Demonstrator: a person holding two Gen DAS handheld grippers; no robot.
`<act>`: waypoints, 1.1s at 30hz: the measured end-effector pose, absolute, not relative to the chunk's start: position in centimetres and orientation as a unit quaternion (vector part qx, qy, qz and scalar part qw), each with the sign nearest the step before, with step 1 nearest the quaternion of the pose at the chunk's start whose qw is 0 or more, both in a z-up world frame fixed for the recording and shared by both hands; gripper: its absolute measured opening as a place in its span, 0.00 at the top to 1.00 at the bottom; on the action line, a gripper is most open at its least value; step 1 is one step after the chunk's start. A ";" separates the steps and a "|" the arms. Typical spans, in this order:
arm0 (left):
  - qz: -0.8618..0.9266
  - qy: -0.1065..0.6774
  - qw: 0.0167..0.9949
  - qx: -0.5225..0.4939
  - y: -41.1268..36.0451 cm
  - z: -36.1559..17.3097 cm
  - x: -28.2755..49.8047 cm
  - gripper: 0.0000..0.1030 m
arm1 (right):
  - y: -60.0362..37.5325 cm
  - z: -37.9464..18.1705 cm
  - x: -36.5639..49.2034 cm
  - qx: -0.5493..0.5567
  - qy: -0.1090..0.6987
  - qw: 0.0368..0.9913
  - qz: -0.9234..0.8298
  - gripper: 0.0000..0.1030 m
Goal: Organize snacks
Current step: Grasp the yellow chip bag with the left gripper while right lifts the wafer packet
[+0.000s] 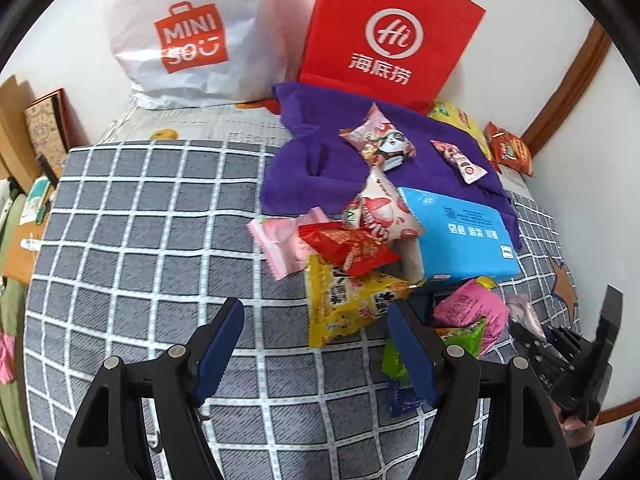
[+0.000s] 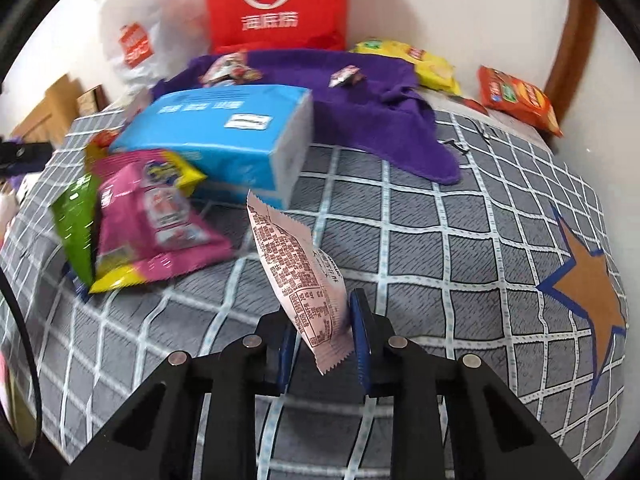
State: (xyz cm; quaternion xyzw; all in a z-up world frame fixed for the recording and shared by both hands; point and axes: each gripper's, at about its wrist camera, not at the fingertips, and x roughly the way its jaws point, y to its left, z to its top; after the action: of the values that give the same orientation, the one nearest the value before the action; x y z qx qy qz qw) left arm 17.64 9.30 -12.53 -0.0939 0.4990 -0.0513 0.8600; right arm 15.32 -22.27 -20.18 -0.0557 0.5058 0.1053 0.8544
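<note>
My left gripper (image 1: pixel 316 320) is open and empty above the checked bedspread, just left of a pile of snack packets: a yellow packet (image 1: pixel 344 300), a red packet (image 1: pixel 348 248), a pale pink packet (image 1: pixel 276 244) and a magenta packet (image 1: pixel 472 312). My right gripper (image 2: pixel 324 316) is shut on a pale pink snack packet (image 2: pixel 300 272) and holds it up above the bedspread. The right gripper also shows at the right edge of the left wrist view (image 1: pixel 576 352). A blue tissue pack (image 2: pixel 236 136) lies behind the magenta packet (image 2: pixel 156 216) and a green packet (image 2: pixel 76 220).
A purple towel (image 1: pixel 320 152) with small snack packets on it lies by a red paper bag (image 1: pixel 388 32) and a white Miniso bag (image 1: pixel 188 36) at the wall. Yellow (image 2: pixel 420 60) and orange (image 2: pixel 516 96) chip bags lie at the far right. A star patch (image 2: pixel 588 296) marks the bedspread.
</note>
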 end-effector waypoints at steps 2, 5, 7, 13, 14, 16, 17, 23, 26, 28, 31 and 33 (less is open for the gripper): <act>-0.055 0.502 0.859 -0.084 8.8 -12.8 18.0 0.29 | -22.2 -20.8 15.8 -0.047 0.508 0.854 0.100 0.75; -0.069 0.507 0.856 -0.076 7.9 -13.6 18.7 0.29 | -22.2 -21.0 15.8 -0.040 0.497 0.862 0.097 0.75; -0.087 0.509 0.852 -0.081 7.3 -14.1 19.3 0.26 | -22.3 -21.1 15.8 -0.033 0.492 0.865 0.096 0.74; -0.109 0.524 0.840 -0.086 6.4 -16.0 20.7 0.21 | -22.3 -21.2 15.5 -0.031 0.479 0.872 0.095 0.74; -0.109 0.527 0.839 -0.083 6.2 -16.3 20.9 0.21 | -22.3 -21.2 15.5 -0.033 0.476 0.874 0.094 0.74; -0.108 0.532 0.836 -0.080 6.1 -17.0 21.3 0.21 | -22.3 -21.2 15.4 -0.033 0.474 0.875 0.093 0.74; -0.106 0.535 0.834 -0.082 6.1 -17.3 21.5 0.21 | -22.3 -21.2 15.4 -0.033 0.473 0.876 0.093 0.74; -0.105 0.549 0.824 -0.092 6.0 -18.6 22.3 0.31 | -22.3 -21.3 15.4 -0.031 0.474 0.875 0.092 0.74; -0.117 0.538 0.829 -0.094 6.1 -18.1 21.8 0.47 | -22.2 -21.2 15.5 -0.034 0.476 0.874 0.089 0.75; -0.118 0.534 0.832 -0.092 6.2 -17.6 21.4 0.50 | -22.1 -21.1 15.4 -0.034 0.477 0.874 0.088 0.79; -0.117 0.522 0.840 -0.086 6.6 -16.8 20.5 0.54 | -22.0 -21.0 15.3 -0.034 0.480 0.872 0.087 0.79; -0.117 0.518 0.843 -0.090 7.0 -16.4 20.1 0.54 | -21.8 -20.7 15.0 -0.035 0.478 0.874 0.087 0.79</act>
State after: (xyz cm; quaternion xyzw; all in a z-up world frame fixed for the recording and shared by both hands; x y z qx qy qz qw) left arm 20.15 7.03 -16.37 -0.0900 0.5179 -0.1166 0.8427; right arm 14.96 -21.84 -20.66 -0.0346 0.4775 0.0873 0.8736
